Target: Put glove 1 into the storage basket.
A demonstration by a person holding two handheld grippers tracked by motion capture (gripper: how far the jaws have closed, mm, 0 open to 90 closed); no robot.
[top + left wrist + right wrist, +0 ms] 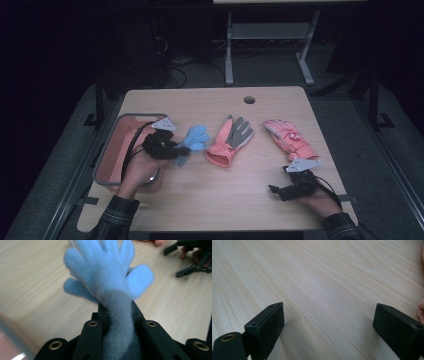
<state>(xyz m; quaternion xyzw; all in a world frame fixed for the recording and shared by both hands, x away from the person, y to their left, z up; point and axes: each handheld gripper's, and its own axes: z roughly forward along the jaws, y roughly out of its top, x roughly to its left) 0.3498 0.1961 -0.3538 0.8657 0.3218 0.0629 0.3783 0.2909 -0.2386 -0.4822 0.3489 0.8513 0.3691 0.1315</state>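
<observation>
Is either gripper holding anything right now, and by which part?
The left gripper grips the blue glove at its cuff end. The right gripper is open, empty.

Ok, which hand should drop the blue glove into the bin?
Left. Its tongs already clamp the blue glove beside the pink bin; the right tongs sit open and empty, across the table.

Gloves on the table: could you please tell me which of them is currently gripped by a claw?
The fuzzy light-blue glove, clamped at its cuff in the left claw beside the pink bin. The coral-and-grey glove and pink glove lie flat, untouched.
</observation>
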